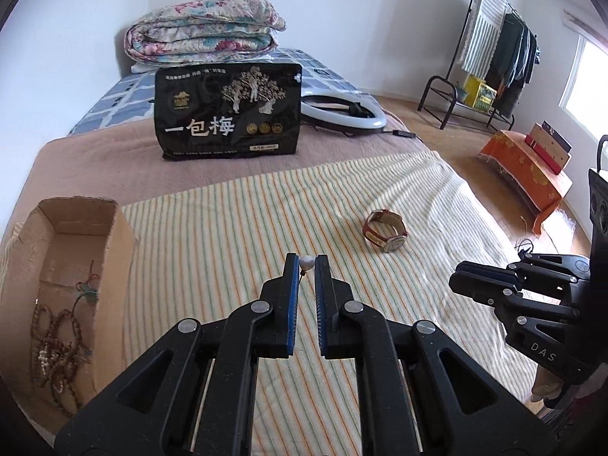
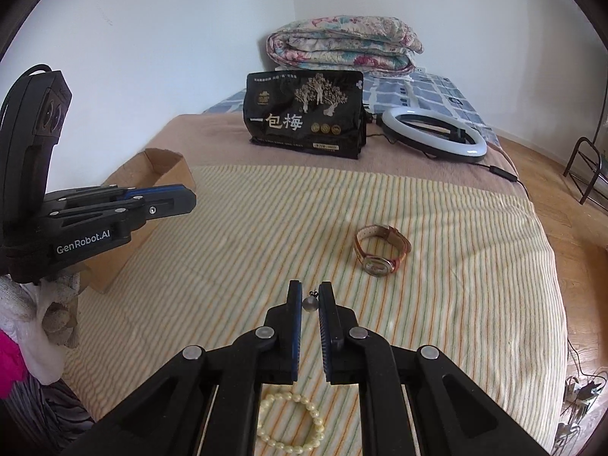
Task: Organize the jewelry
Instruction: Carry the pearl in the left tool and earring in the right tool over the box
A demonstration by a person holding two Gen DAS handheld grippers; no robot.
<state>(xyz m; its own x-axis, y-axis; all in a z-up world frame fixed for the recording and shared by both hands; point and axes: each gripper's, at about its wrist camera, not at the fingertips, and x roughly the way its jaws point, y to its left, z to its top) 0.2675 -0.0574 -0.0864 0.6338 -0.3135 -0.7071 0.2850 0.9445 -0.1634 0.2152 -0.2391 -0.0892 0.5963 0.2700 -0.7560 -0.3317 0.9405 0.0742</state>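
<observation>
The left gripper [image 1: 307,262] is pinching a small white bead [image 1: 307,262] between its fingertips, with a thin cord trailing below that is too fine to follow; what the bead belongs to is hard to make out. The right gripper [image 2: 311,294] is clamping a small grey bead [image 2: 309,303] with a tiny dark stem on top, and whether it is an earring or a pendant cannot be told. Under the right gripper's linkage a cream bead bracelet [image 2: 290,423] is lying on the cloth, partly hidden by the black arms. A watch [image 1: 385,230] with a reddish-brown strap is resting on its side out on the striped towel [image 1: 235,220], well apart from both tools. At the left, a cardboard box [image 1: 114,266] is sitting with its far side cut off by the frame edge; inside, a tangle of brown prayer beads [image 1: 57,345] is lying on the bottom. The towel is covering a pinkish blanket [image 1: 95,159] on a bed, where a black snack bag [image 1: 228,110] is standing upright in front of a folded floral quilt [image 1: 201,30], with a ring light [image 1: 344,112] lying beside it. Beyond the bed, a clothes rack [image 1: 494,45] is standing on a wooden floor near an orange-draped low table [image 1: 528,174], blurred by the lens.
</observation>
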